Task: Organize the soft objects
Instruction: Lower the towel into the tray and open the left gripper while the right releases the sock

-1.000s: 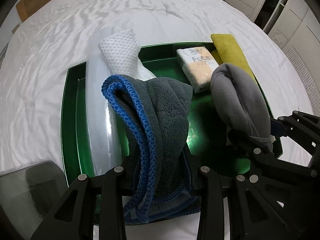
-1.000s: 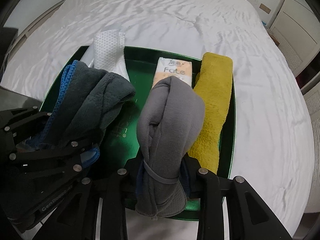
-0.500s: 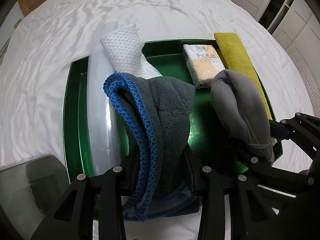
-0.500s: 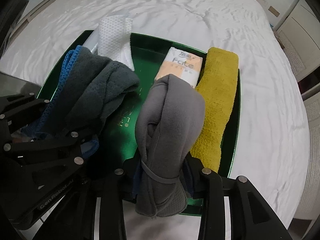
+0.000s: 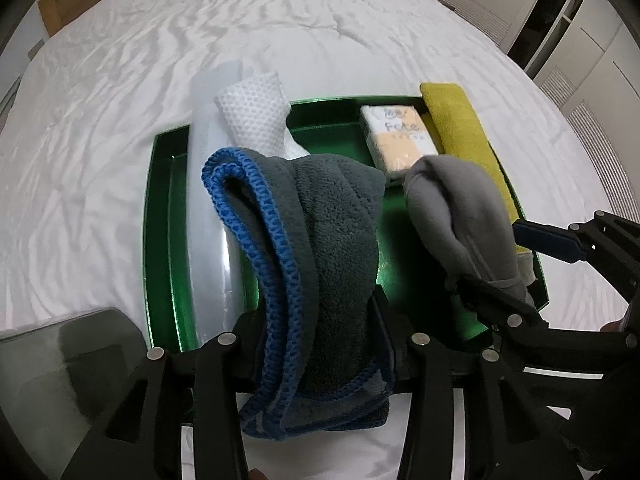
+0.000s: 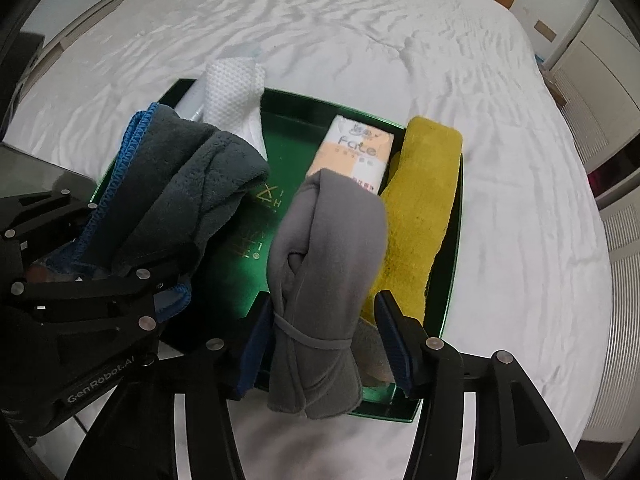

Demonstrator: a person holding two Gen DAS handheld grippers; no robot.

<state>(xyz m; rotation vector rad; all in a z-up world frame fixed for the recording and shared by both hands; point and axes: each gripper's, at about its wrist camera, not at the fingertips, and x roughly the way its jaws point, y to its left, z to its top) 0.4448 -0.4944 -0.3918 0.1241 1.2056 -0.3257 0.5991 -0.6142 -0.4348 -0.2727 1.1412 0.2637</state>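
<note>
Soft stuff everywhere, all parked relative to the green tray (image 5: 164, 216) sitting on the white bed (image 5: 100, 120). Dark grey towel with blue edging (image 5: 320, 248) draped over the tray's near-left part, between the fingers of the left gripper (image 5: 316, 344); jaws opening, pads look to be still brushing the pile. Grey fleece roll (image 6: 324, 264) lying over the tray's near rim toward the right, between the fingers of the right gripper (image 6: 320, 340); jaws opening too, clear gap on the right pad, so not squeezed anymore. Yellow towel (image 6: 420, 208) along the tray's right wall, tissue pack (image 6: 356, 152) just left of it, white mesh cloth (image 5: 252, 120) poking over the far-left rim.

Handling guess: light, floppy, zero breakage risk, but sags and unrolls if pinched at an end. Better grabbed mid-bundle; the roll near its elastic band (image 6: 312, 336).

Hard to tell: near ends of both bundles tucked behind gripper parts, tray floor under the towel hidden, translucent plastic thing (image 5: 208, 200) beside the mesh cloth unclear.
</note>
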